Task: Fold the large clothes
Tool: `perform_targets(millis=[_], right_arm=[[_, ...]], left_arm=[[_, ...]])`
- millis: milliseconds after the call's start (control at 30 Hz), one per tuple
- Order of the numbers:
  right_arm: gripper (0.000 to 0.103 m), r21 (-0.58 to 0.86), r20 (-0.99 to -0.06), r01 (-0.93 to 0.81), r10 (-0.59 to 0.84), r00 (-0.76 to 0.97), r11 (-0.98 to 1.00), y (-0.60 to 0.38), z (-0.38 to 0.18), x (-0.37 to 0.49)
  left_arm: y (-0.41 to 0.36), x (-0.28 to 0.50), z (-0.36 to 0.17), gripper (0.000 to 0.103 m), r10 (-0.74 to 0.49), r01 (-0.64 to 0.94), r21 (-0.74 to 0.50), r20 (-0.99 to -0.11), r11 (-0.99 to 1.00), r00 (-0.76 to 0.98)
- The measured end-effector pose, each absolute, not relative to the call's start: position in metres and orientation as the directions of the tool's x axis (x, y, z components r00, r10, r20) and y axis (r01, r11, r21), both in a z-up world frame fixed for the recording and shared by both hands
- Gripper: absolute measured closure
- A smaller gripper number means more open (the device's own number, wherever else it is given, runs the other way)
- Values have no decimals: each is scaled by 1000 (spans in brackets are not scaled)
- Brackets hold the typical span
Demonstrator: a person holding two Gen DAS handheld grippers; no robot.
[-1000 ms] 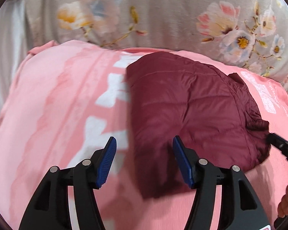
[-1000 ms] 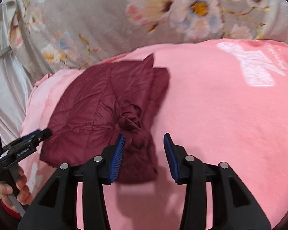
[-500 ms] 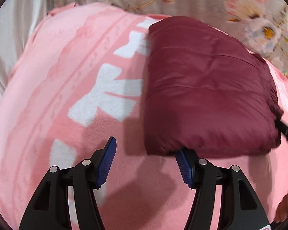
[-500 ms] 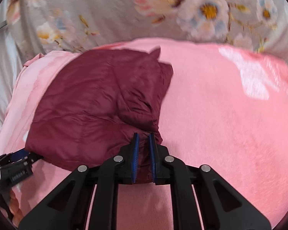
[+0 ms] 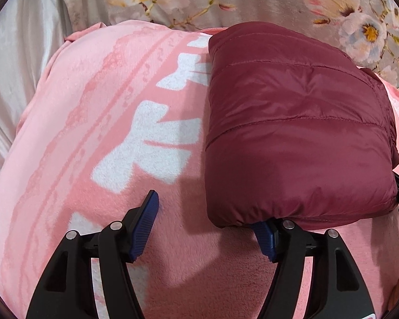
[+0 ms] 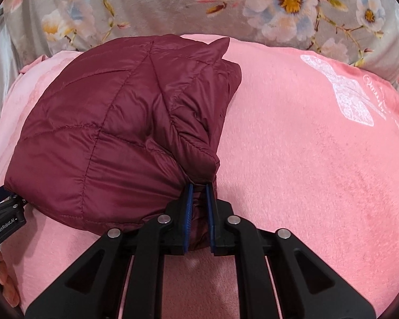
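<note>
On top of a pink blanket (image 5: 98,138) with big white lettering sat the maroon puffer jacket (image 5: 292,122), already bundled into a chunky folded packet. Behind it was a grey floral sheet (image 6: 151,8) running across the back.

Right gripper (image 6: 198,212) had its blue pads squeezed nearly together on a bunched bit of the jacket's near edge, right where the gathered, wrinkly part came down. Left gripper (image 5: 207,228) was spread wide, sitting low at the jacket's near left corner. Its left finger was over bare blanket, and its right finger was tucked under the overhanging edge of the jacket, so nothing was pinched between them. Whether that right pad actually touched the fabric, I couldn't really tell since the tip was hidden.
</note>
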State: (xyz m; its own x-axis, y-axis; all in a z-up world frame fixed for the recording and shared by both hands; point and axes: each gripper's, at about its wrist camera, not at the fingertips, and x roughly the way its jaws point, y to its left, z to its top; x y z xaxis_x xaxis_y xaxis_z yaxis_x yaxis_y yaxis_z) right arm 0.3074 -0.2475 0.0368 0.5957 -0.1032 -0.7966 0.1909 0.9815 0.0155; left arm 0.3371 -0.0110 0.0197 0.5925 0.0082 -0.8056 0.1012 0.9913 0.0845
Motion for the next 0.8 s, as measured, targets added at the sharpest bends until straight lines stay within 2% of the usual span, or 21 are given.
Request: perform_targets(millis=[167,233,267,300,433,533,600,667,800], right_arm=[[94,41,-795,196,-87,600,980,-252,37,307],[82,32,-794,224,-112,597,974,-254,38,305],[66,27,-791,258,-137,596,966,-258,39,303],[58,49,-782,289,-143,607,956,-264,42,299],[55,96,-760,337,-150,632,937,-270,49,270],[53,75,-760,316,-151,632,946,-255,53,241],[47,64,-761,288,-140,634,955,-242,55,221],[45,42,-756,279,-152,637,959,-233,59,207],[44,26,-761,280,-163,628,960,-225,59,189]], left_arm=[[-14,337,19,34,38,95,120,-792,988,609],[-15,335,19,34,50,93,136,-784,986,618],[-16,334,20,34,57,91,146,-779,985,625],[-16,332,21,34,62,90,153,-773,984,631],[-17,313,28,35,67,80,160,-744,984,665],[-22,291,31,35,51,96,158,-731,983,680],[-26,271,34,35,35,109,150,-725,983,688],[-29,256,37,32,26,112,144,-718,983,696],[-31,235,39,32,18,106,129,-711,986,703]])
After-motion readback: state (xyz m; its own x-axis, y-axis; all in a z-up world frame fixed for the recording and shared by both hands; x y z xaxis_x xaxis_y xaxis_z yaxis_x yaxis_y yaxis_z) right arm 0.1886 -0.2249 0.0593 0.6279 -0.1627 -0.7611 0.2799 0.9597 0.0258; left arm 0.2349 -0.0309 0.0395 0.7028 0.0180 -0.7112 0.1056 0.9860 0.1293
